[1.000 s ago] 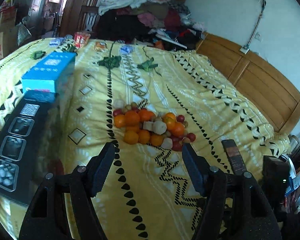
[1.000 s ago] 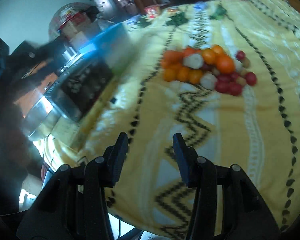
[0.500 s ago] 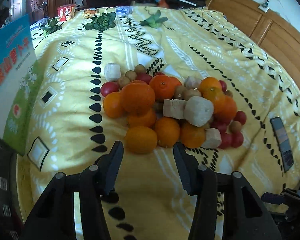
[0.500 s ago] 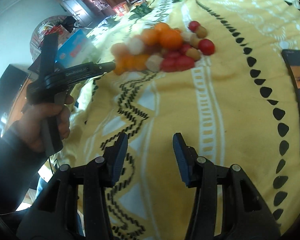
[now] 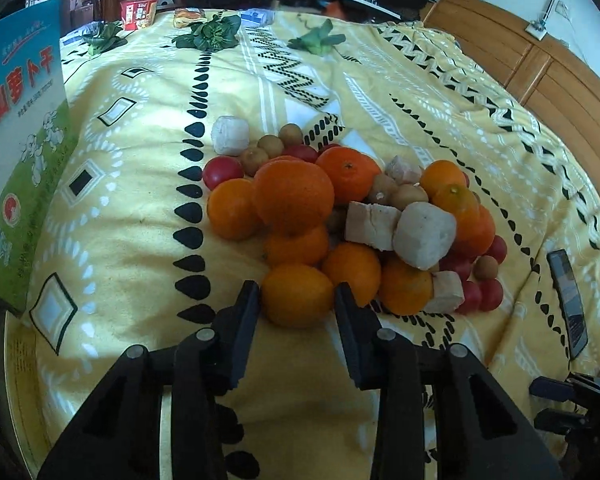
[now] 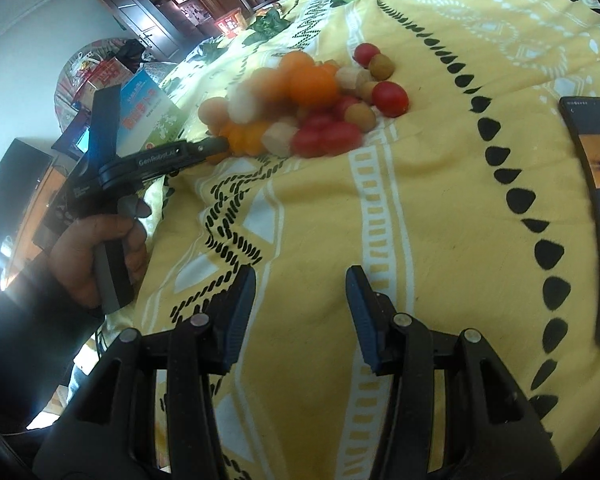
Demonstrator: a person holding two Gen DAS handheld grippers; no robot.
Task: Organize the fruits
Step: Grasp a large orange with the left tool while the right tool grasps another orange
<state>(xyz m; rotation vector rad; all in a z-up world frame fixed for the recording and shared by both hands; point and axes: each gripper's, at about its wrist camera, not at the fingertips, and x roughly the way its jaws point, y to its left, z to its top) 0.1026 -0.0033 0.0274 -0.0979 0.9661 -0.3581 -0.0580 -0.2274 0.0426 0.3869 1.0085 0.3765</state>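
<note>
A heap of fruit [image 5: 340,216] lies on the yellow patterned bedspread [image 5: 140,208]: oranges, red cherry tomatoes, small brown longans and pale peeled chunks. My left gripper [image 5: 296,300] is open, its jaws on either side of the nearest orange [image 5: 298,295] at the heap's front edge. In the right wrist view the heap [image 6: 300,104] is blurred and far ahead, and the left gripper [image 6: 216,146] reaches into its left side. My right gripper [image 6: 300,292] is open and empty over bare bedspread, well short of the fruit.
A blue and green box [image 5: 20,152] stands at the left of the heap. A phone [image 5: 568,300] lies on the bed at the right, also in the right wrist view [image 6: 596,200]. Leafy greens [image 5: 212,34] and snack packs [image 5: 138,12] lie at the far end. A wooden headboard [image 5: 540,60] is at the right.
My left gripper has moved forward and down to the heap, and its jaws now flank the nearest orange. My right gripper has stayed open and shifted slightly over the bedspread.
</note>
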